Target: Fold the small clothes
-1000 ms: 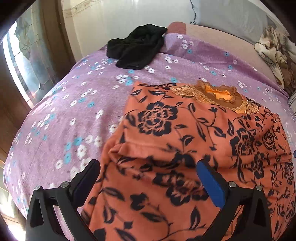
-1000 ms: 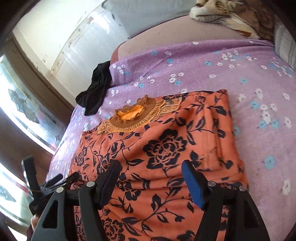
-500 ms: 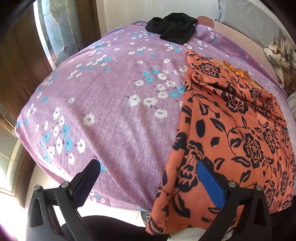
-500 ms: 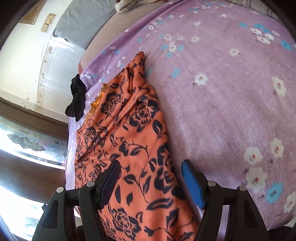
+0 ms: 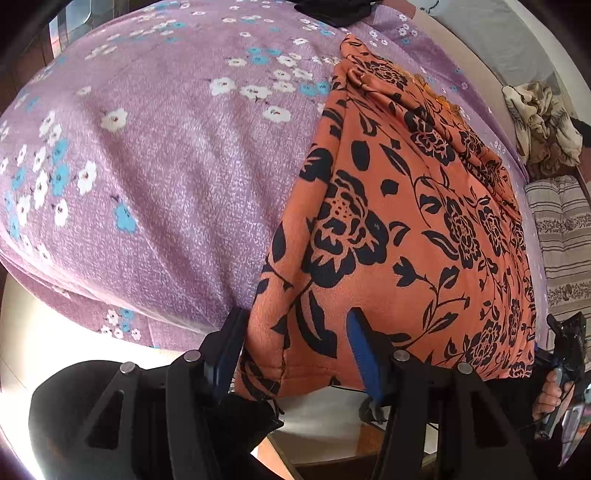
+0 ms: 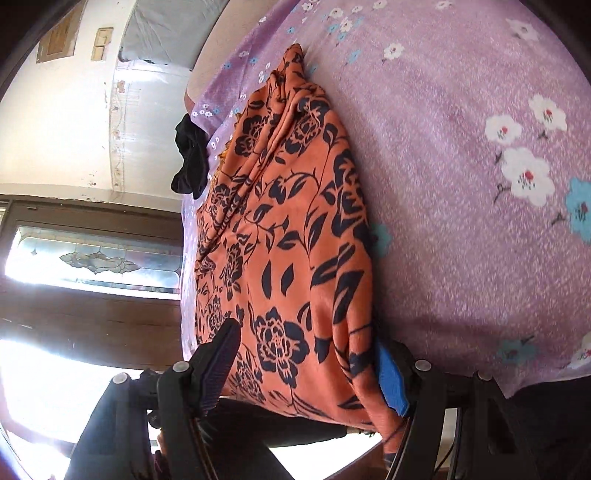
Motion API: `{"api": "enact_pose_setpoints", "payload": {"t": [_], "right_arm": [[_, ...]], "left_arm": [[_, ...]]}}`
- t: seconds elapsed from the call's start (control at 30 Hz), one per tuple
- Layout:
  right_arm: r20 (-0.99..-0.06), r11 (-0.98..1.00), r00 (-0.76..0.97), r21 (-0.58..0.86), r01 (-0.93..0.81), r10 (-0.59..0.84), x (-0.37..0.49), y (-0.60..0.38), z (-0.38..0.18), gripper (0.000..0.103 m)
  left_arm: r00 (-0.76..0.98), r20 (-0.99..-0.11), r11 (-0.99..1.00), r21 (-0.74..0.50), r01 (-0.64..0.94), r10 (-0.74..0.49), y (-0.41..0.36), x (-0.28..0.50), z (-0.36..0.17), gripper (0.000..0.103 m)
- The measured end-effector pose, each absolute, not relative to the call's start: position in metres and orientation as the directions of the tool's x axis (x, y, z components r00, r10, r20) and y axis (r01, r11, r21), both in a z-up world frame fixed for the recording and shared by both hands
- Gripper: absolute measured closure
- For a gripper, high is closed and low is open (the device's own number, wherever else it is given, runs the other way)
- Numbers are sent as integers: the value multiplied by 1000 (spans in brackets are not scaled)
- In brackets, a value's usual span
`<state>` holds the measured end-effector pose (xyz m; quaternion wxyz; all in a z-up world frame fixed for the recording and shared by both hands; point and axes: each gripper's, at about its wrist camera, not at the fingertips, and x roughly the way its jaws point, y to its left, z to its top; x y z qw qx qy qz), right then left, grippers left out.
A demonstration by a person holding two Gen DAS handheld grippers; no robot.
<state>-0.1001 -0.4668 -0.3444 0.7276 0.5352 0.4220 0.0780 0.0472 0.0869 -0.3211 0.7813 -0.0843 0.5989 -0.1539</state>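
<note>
Black grippers (silver screws) with blue pads.

The black garment beyond the orange floral garment is cut off by the top edge in the left wrist view, so its shape cannot be told. The orange garment's hem drops behind the left gripper, whose jaws are closing around that corner; pad contact is not clear. In the right wrist view, its near edge disappears behind the right gripper, and any grip there cannot be told.
</note>
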Motion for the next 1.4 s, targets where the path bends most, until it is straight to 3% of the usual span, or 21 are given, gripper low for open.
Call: {"api": "enact_pose_setpoints", "payload": {"t": [0.07, 0.17, 0.3, 0.33, 0.4, 0.53, 0.6, 0.63, 0.67, 0.7, 0.77, 0.97, 1.13, 1.27, 1.4], "right_arm": [[-527, 410, 616, 848, 336, 585, -103, -465, -347, 32], [-575, 468, 591, 814, 343, 566, -102, -457, -347, 41], [-676, 582, 523, 728, 362, 519, -96, -448, -345, 78], [-686, 592, 514, 719, 365, 516, -97, -447, -344, 79], [-717, 628, 484, 687, 366, 502, -97, -442, -341, 80], [-772, 695, 447, 619, 366, 452, -98, -432, -334, 78], [-794, 721, 428, 588, 366, 431, -97, -429, -334, 78], [-806, 737, 416, 571, 363, 420, -94, -426, -332, 78], [-822, 762, 405, 544, 351, 401, -92, -422, -330, 80], [-834, 783, 396, 522, 339, 385, -92, -421, -326, 89], [-838, 799, 396, 509, 320, 375, -89, -416, -317, 93], [-727, 746, 526, 623, 235, 442, -79, -423, -266, 96], [-607, 700, 650, 696, 158, 457, -55, -446, -219, 96], [-536, 672, 734, 726, 148, 418, -13, -474, -195, 96], [-495, 627, 793, 755, 192, 354, 45, -510, -191, 96]], "left_arm": [[237, -909, 938, -318, 134, -342, 86, 48, -322, 50], [236, -915, 943, -304, 134, -329, 85, 51, -320, 62], [225, -910, 937, -324, 132, -347, 88, 55, -319, 64], [221, -910, 935, -327, 136, -350, 88, 56, -319, 62], [187, -915, 930, -333, 153, -358, 87, 56, -321, 39], [192, -925, 938, -297, 177, -329, 79, 53, -323, 38], [184, -941, 950, -252, 183, -285, 76, 53, -325, 59], [176, -942, 949, -252, 189, -285, 75, 53, -325, 63], [168, -939, 945, -266, 190, -299, 75, 53, -324, 80], [163, -939, 943, -273, 188, -304, 74, 54, -322, 90], [162, -942, 944, -260, 204, -295, 73, 53, -317, 93], [174, -888, 887, -370, 277, -425, 68, 62, -268, 95], [251, -786, 815, -485, 319, -566, 67, 97, -203, 95], [320, -727, 792, -525, 313, -608, 61, 153, -168, 95], [366, -718, 806, -537, 251, -592, 44, 235, -169, 95]]}}
